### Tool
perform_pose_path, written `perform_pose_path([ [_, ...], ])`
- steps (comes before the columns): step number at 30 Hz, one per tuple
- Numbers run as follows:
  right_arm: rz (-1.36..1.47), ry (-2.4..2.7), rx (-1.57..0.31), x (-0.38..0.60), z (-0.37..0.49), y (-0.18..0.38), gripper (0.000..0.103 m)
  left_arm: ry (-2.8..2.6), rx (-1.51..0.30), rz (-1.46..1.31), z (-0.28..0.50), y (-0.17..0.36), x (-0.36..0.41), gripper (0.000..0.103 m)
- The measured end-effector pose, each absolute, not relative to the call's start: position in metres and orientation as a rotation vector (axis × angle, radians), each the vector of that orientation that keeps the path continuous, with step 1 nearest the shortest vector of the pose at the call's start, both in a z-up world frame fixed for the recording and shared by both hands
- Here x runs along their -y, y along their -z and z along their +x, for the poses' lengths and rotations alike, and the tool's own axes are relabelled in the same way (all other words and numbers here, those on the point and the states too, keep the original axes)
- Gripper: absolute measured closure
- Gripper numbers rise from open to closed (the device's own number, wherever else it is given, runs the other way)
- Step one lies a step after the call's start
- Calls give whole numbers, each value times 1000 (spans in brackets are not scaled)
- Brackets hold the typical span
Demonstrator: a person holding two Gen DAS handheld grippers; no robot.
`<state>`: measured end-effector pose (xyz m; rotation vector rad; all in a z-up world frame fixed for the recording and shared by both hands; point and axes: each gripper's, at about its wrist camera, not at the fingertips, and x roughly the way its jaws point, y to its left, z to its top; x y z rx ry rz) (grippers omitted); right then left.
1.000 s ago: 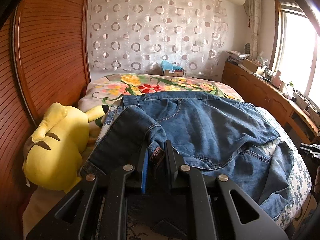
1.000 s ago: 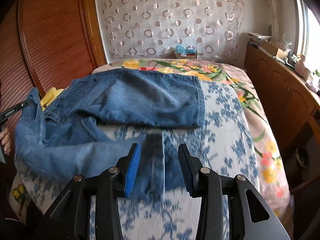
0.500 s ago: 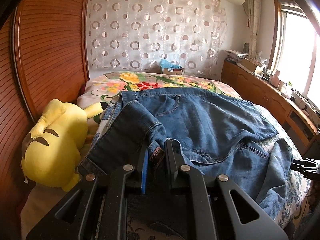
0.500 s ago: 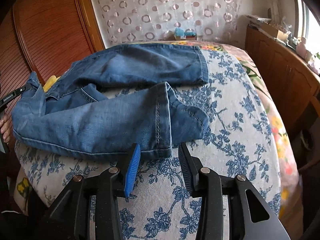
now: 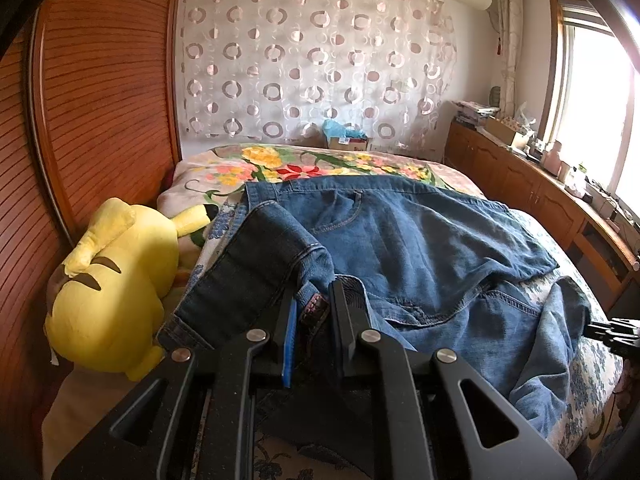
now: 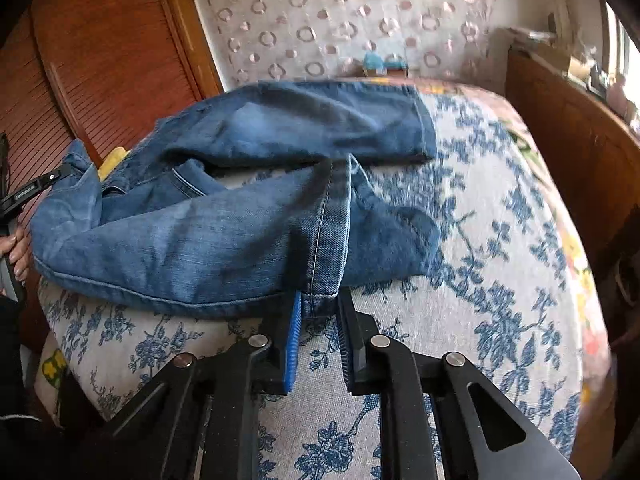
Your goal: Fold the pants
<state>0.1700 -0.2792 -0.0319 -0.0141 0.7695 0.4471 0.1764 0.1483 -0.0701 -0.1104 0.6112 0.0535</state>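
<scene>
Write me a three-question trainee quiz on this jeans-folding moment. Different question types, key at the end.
1. True or false: the left gripper is clamped on the waistband end of the jeans.
2. Multiple choice: the right gripper has just been closing on which part of the jeans? A) a belt loop B) the hem of a leg C) a back pocket
3. Fill in: the yellow plush toy lies between the jeans and the wooden ____.

Key: 1 true; 2 B; 3 headboard.
</scene>
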Motion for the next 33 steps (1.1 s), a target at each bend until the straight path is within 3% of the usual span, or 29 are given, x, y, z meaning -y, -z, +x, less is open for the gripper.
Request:
perform_pose_path([
  [16, -10, -372, -498, 325, 173, -61, 88, -71, -479, -134, 200, 3, -157, 89],
  [33, -62, -343, -388, 297, 242, -72, 88, -112, -464, -130, 290, -17, -169, 89],
])
